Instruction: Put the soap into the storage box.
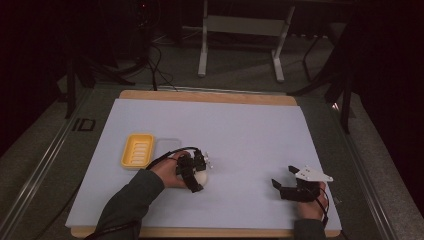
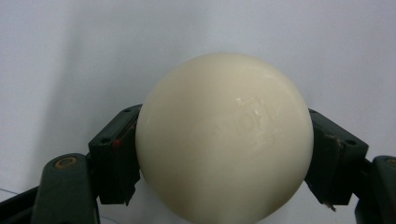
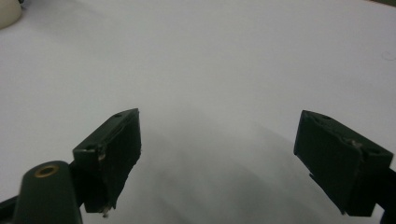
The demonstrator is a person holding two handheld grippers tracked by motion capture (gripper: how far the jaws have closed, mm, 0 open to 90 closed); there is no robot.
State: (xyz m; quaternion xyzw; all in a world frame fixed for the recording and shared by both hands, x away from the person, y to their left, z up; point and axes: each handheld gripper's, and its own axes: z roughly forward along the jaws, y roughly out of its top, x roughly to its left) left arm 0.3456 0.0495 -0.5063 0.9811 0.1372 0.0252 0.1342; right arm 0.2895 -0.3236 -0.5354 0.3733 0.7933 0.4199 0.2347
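Note:
A cream, rounded bar of soap (image 1: 201, 178) (image 2: 224, 135) rests just over the white mat, left of centre. My left gripper (image 1: 198, 176) (image 2: 224, 144) is shut on it, one jaw pressing each side. Faint raised lettering shows on the soap's face. A yellow ribbed soap dish (image 1: 137, 150) lies on the mat a short way to the left of that gripper. My right gripper (image 1: 282, 176) (image 3: 229, 140) hovers low over the mat near the front right, open, with nothing between its jaws. In the right gripper view the soap (image 3: 8, 11) peeks in at the top left corner.
A white mat (image 1: 225, 125) covers the wooden tabletop (image 1: 200, 95). A pale clear rectangular piece (image 1: 168, 146) lies against the dish's right side. Beyond the table's far edge are dark floor, cables and a metal stand's legs (image 1: 240, 45).

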